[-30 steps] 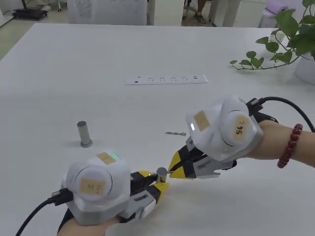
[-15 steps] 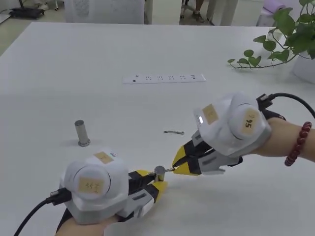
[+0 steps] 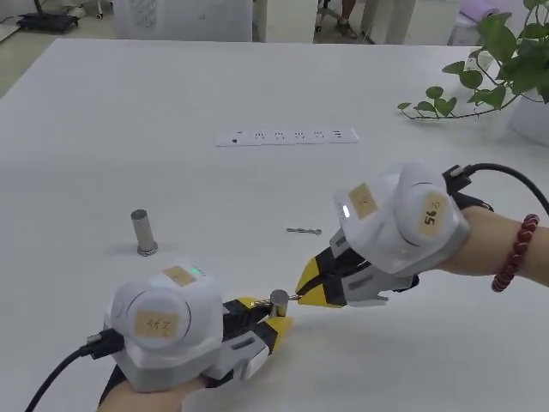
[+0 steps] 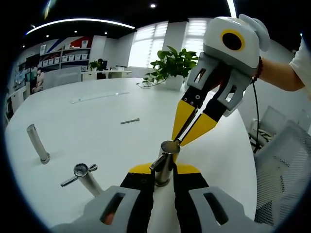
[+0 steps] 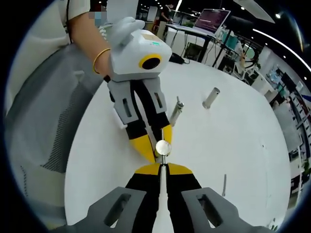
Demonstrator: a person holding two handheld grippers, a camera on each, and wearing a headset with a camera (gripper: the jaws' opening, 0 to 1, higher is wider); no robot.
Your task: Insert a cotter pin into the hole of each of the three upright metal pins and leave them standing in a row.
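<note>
My left gripper (image 3: 268,316) is shut on an upright metal pin (image 3: 279,301) at the near table edge; its jaws clamp the pin's shaft (image 4: 164,167). My right gripper (image 3: 299,297) is shut on a thin cotter pin (image 5: 163,162), whose tip meets the held pin's head (image 5: 163,147). A second metal pin (image 4: 85,176) with a cotter pin through its top stands beside my left gripper (image 4: 164,171). A third bare pin (image 3: 144,232) stands upright at the left. A loose cotter pin (image 3: 304,231) lies on the table behind the grippers.
A white power strip (image 3: 286,136) lies mid-table, farther back. A potted plant (image 3: 502,60) stands at the far right corner. The white table (image 3: 129,112) has open surface to the left and behind. A black cable (image 3: 506,184) trails from my right gripper.
The right gripper drew slightly right, then came back in to the pin's head. The left gripper kept the pin nearly still. The head camera shifted a little.
</note>
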